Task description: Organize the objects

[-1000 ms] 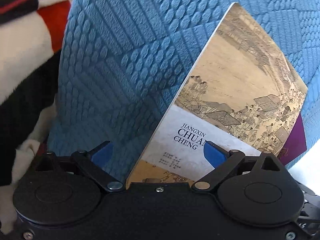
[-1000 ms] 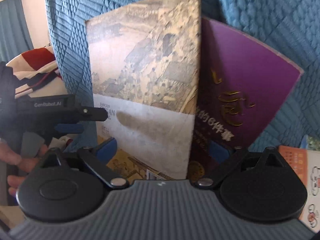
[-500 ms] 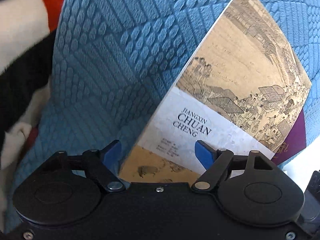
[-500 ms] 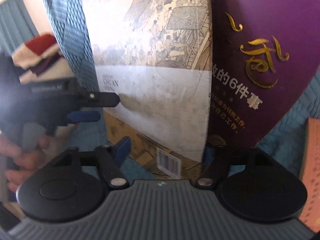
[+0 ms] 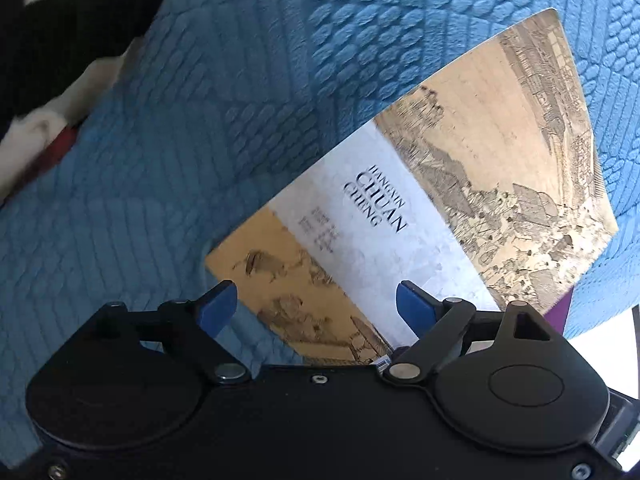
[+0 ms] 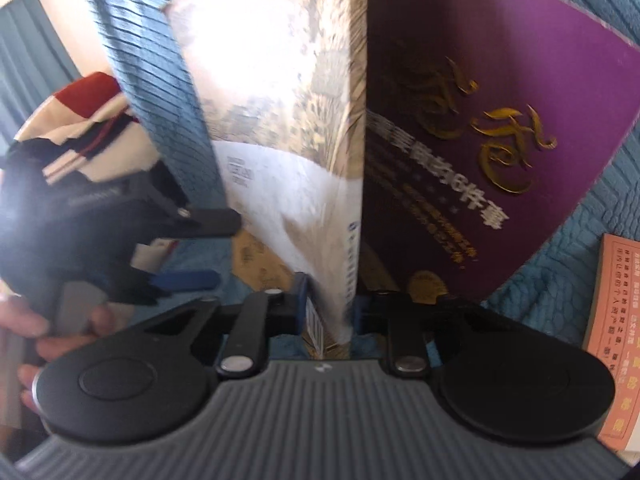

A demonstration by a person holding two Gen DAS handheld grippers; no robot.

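A book with an old painting on its cover (image 5: pixel 400 208) leans against a blue quilted cushion (image 5: pixel 240 100). My left gripper (image 5: pixel 314 300) sits at the book's lower left corner. Its jaws are opening, the corner lies between the blue pads, and neither pad presses on it. In the right wrist view the same painting book (image 6: pixel 280 120) stands edge-on beside a purple book (image 6: pixel 480 120). My right gripper (image 6: pixel 330 304) is closing and its pads pinch the painting book's lower edge. The left gripper (image 6: pixel 228 251) shows at the left, held by a hand (image 6: pixel 28 320).
An orange book (image 6: pixel 616 320) lies on the blue cover at the right. A red, white and black striped blanket (image 6: pixel 80 120) is bunched to the left of the cushion (image 6: pixel 140 80). A sliver of the purple book (image 5: pixel 558 316) shows behind the painting book.
My right gripper went from wide open to pinched on the painting book's lower edge. The left gripper sank and rolled, so the book now lies slanted in its view.
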